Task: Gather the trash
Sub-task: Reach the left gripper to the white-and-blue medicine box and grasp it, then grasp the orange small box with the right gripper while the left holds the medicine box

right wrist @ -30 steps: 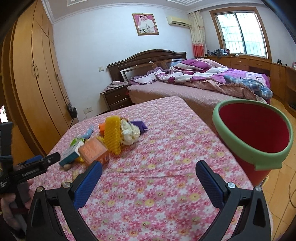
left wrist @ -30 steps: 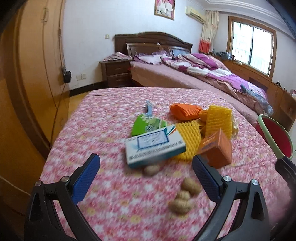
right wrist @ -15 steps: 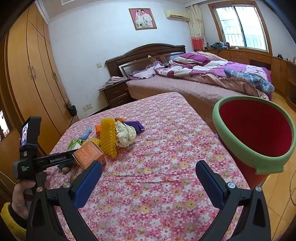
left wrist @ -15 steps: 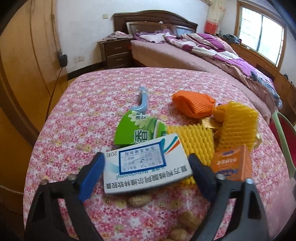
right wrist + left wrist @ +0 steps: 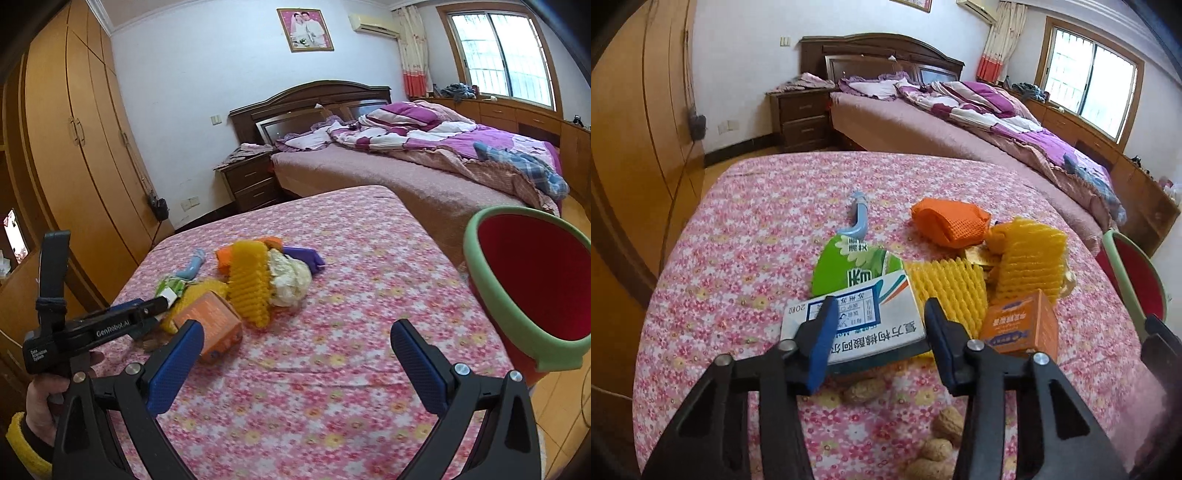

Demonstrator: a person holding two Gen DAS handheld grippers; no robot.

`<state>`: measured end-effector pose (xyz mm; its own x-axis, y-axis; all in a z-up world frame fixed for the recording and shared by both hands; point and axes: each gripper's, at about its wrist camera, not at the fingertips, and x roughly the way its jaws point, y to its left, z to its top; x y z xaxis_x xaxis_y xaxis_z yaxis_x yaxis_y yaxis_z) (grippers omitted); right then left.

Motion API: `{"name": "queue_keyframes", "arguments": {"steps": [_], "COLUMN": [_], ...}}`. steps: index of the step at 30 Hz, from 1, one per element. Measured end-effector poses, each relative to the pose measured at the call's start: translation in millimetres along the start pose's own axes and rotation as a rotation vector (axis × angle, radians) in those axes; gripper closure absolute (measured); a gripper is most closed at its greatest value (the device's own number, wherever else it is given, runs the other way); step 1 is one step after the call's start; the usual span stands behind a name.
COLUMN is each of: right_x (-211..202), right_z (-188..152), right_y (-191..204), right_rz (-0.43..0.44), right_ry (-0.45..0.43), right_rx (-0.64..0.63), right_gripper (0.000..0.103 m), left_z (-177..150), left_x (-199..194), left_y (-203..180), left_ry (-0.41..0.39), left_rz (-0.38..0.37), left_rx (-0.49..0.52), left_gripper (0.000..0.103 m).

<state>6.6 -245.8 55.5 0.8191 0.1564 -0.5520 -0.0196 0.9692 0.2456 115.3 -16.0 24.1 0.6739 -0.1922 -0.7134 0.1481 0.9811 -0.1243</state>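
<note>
Trash lies heaped on the flowered table (image 5: 746,221); through the left wrist camera your left gripper (image 5: 879,332) appears to pinch the white medicine box (image 5: 857,328), so confirm both pads seat squarely before lifting. Through the right wrist camera your right gripper (image 5: 295,362) hangs spread and empty near the red bin (image 5: 532,280), so keep that path free.

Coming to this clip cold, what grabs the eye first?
The heap of bright trash mid-table: yellow foam netting, an orange box and a white medicine box, which the left hand-held gripper is pinching. At the table's right edge stands a red, green-rimmed bin.
</note>
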Motion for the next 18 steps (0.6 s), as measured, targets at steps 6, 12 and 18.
{"name": "queue_keyframes", "arguments": {"steps": [6,12,18], "right_x": [3,2,7], "right_z": [-2,-3,-2], "right_y": [7,8,8], "right_rz": [0.013,0.015,0.017], "right_ry": [0.021,0.021,0.032], "right_rx": [-0.016,-0.017,-0.015], "right_gripper": [0.0,0.0,0.0], "left_z": [-5,-6,-4], "left_x": [5,26,38], "left_y": [4,20,38], "left_ry": [0.039,0.1,0.116], "left_rz": [0.09,0.145,0.097], "left_rx": [0.028,-0.018,-0.111], "left_gripper": [0.027,0.012,0.009]}}
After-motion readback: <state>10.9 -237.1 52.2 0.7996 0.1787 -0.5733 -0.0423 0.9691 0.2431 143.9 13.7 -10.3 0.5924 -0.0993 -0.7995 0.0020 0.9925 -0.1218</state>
